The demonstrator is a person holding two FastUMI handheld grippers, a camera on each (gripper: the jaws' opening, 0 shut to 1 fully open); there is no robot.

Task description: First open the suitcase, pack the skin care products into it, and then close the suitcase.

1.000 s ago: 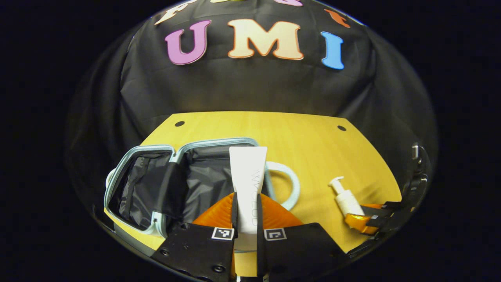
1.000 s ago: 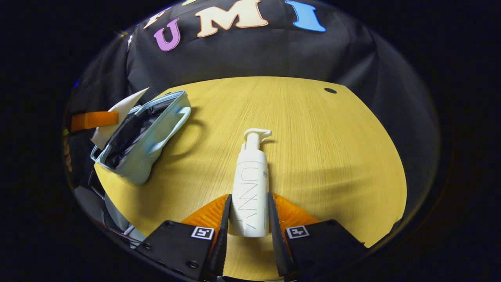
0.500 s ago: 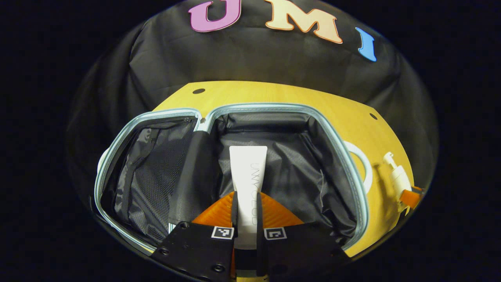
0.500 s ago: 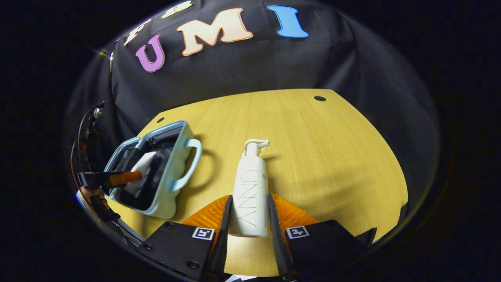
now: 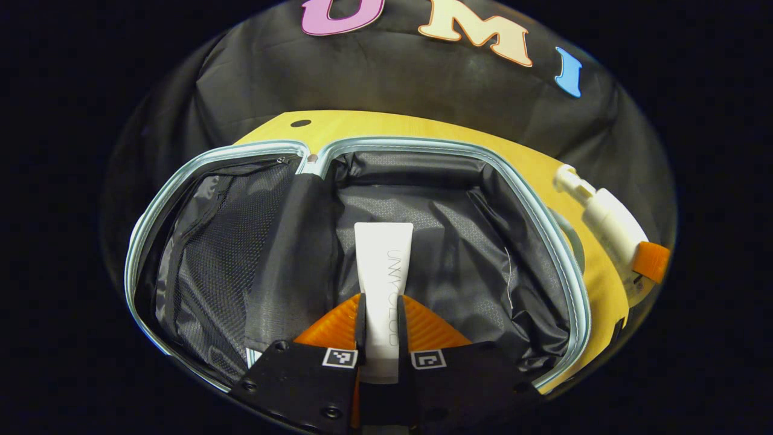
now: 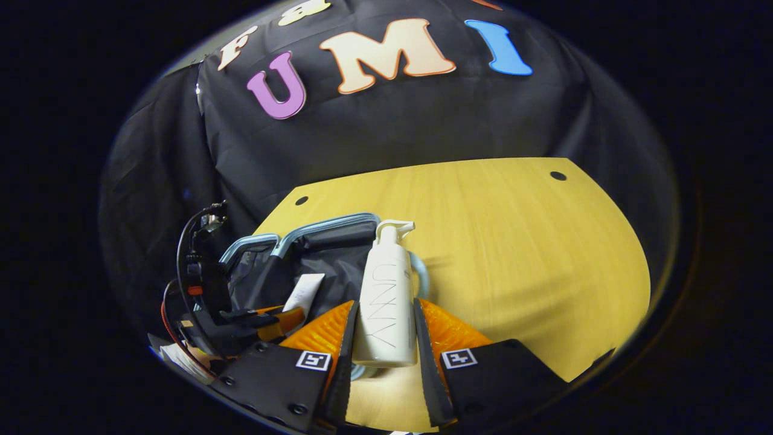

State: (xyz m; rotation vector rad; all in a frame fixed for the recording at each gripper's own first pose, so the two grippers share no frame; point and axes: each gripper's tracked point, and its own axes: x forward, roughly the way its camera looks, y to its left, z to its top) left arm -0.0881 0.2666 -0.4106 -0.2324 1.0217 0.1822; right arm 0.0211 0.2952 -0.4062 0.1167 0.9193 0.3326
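A light blue suitcase (image 5: pixel 546 241) is seen lying open on a yellow table (image 5: pixel 423 127), its 2 dark-lined halves across the middle of the left gripper view. At lower centre, a white tube (image 5: pixel 383 284) is pinched between both fingers of the left gripper (image 5: pixel 381 329), above the right half's lining. In the right gripper view, a white pump bottle (image 6: pixel 386 296) is clamped at lower centre by the right gripper (image 6: pixel 384 338), over the suitcase's near edge.
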